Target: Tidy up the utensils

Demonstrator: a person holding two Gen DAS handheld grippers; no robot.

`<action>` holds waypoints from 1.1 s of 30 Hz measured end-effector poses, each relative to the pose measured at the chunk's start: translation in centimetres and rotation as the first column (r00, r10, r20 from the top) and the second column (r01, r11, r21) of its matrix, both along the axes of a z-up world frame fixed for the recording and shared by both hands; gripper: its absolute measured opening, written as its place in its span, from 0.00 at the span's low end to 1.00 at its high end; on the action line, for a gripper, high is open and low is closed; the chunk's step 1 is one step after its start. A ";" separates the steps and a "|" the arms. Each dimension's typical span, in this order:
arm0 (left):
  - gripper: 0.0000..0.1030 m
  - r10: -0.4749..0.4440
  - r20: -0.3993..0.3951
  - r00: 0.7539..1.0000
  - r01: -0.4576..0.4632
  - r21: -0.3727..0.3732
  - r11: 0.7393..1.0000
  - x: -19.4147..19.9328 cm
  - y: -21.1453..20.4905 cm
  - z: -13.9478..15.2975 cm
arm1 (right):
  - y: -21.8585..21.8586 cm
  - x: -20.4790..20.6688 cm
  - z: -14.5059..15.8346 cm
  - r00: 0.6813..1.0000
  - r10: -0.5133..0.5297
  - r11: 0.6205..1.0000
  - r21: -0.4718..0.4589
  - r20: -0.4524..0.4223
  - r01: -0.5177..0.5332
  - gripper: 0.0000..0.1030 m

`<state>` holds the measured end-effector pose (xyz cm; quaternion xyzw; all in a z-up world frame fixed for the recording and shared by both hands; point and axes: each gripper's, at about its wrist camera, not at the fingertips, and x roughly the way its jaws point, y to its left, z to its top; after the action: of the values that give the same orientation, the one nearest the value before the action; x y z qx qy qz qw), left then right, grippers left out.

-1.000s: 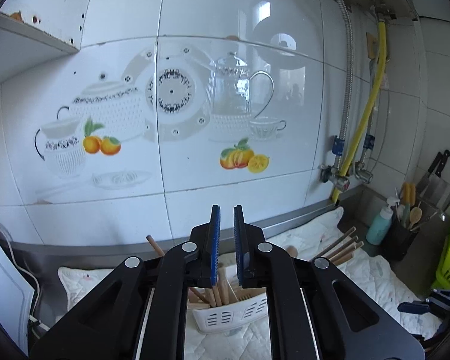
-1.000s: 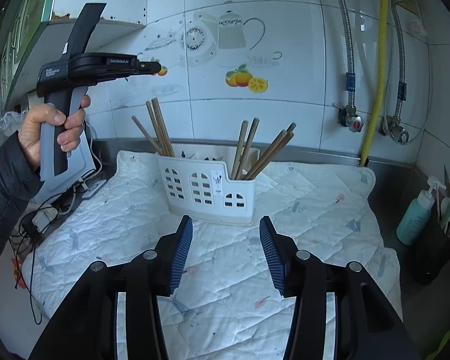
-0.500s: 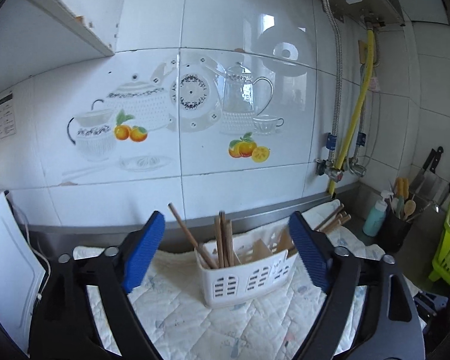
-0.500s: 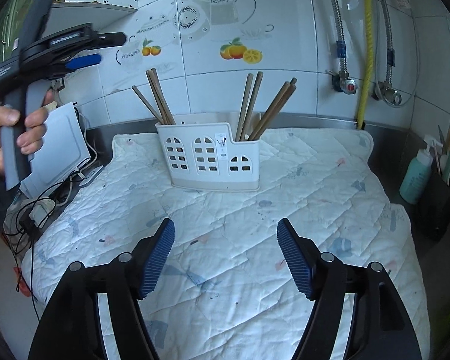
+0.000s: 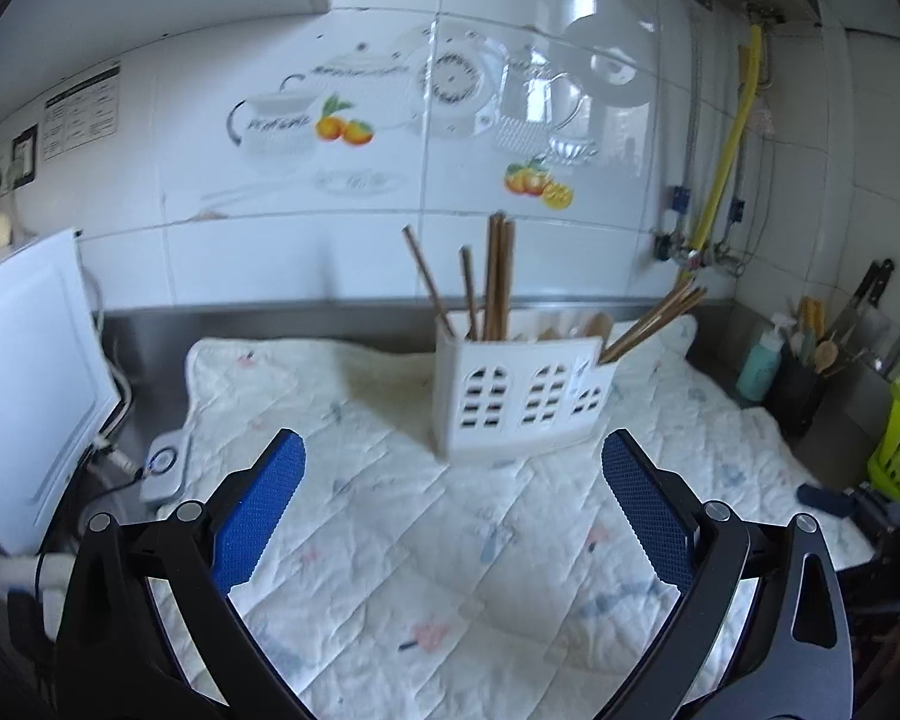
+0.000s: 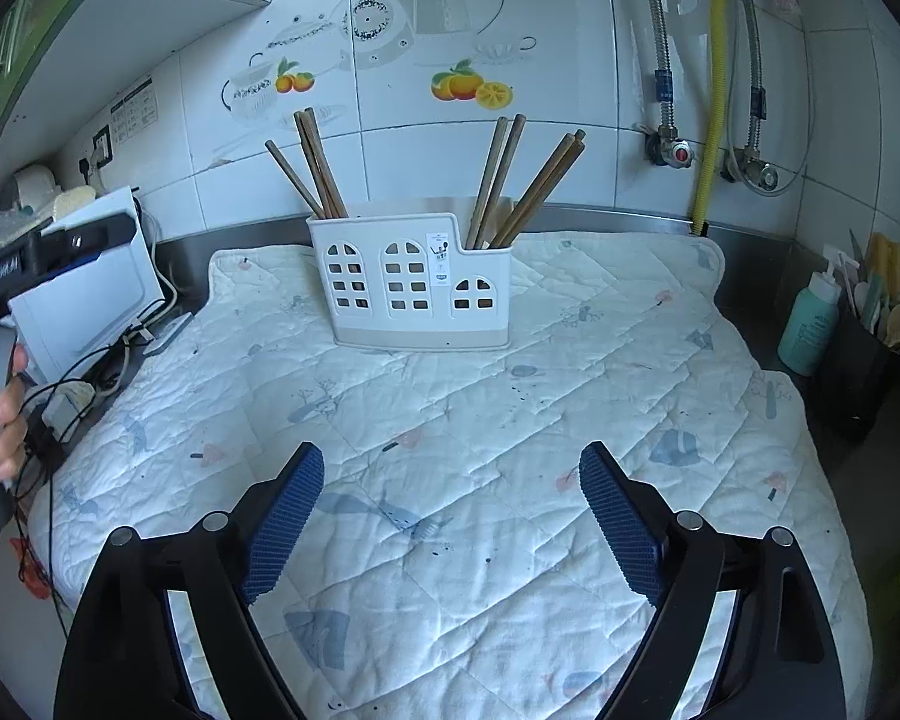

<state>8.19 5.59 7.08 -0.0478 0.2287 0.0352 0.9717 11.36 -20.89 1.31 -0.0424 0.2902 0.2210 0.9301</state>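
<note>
- Chopsticks [image 6: 321,165] stand upright in the holder [image 6: 414,282], upper centre, beyond both tongs.
- Left tongs [image 5: 453,501], right tongs [image 6: 450,513]: jaws opening, nothing between them.

Bare quilted mat [image 6: 450,420] is lying open ahead of both grippers' fingers, the white utensil holder [image 6: 414,282] standing beyond, blocking the way.

White glossy wall tiles [image 6: 570,168] are decorated w/ teapot-and-orange decals [image 6: 468,84]. A yellow hose [image 6: 711,96] and braided metal pipes [image 6: 660,42] are fixed at right. The steel counter [image 6: 744,276] is covered by a quilted mat [image 6: 510,420]; daylight is reflected in the tiles.
</note>
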 end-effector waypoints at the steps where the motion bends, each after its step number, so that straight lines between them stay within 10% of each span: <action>1: 0.95 0.003 -0.012 1.000 -0.003 -0.003 1.000 -0.2 0.0 -0.5 | 0.1 -0.1 -0.1 1.000 -0.003 1.000 -0.004 0.001 0.003 0.83; 33: 0.95 0.035 -0.107 0.994 -0.043 -0.075 0.996 -4.6 -0.2 -5.4 | -0.9 -1.0 -0.3 0.999 -0.051 0.999 0.019 0.006 0.051 0.85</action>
<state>3.54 5.38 1.66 -0.0881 0.2799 0.0478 0.9548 10.34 -21.81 1.05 -0.0268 0.2862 0.1997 0.9367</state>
